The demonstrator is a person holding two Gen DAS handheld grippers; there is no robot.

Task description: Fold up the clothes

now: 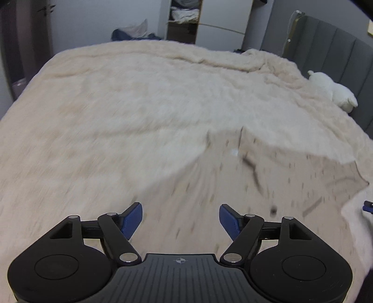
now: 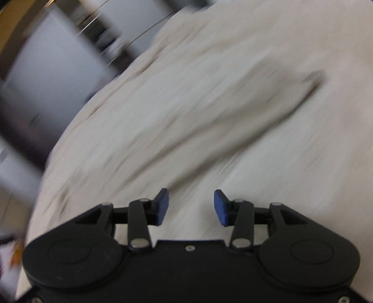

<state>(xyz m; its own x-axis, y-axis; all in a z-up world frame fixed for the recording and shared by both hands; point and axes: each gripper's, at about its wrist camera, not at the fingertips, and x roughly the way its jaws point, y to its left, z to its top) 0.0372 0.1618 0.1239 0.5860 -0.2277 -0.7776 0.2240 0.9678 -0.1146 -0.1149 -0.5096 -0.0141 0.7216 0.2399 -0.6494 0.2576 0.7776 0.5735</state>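
Observation:
A beige garment (image 1: 268,177) with small dark specks and a dark drawstring lies flat on the fluffy cream blanket (image 1: 130,105), in the lower right of the left wrist view. My left gripper (image 1: 180,218) hovers over its near edge, jaws open, nothing between the blue pads. In the blurred right wrist view a long beige strip of the garment (image 2: 209,125) runs diagonally across the bed. My right gripper (image 2: 191,205) hangs above the bedding beside it, jaws apart with nothing between them.
A white plush toy (image 1: 333,89) rests by the grey headboard (image 1: 331,46) at the right. Beyond the bed stand an open shelf with folded laundry (image 1: 184,16) and a dark heap of clothes (image 1: 132,32). A blue gripper tip (image 1: 368,206) shows at the right edge.

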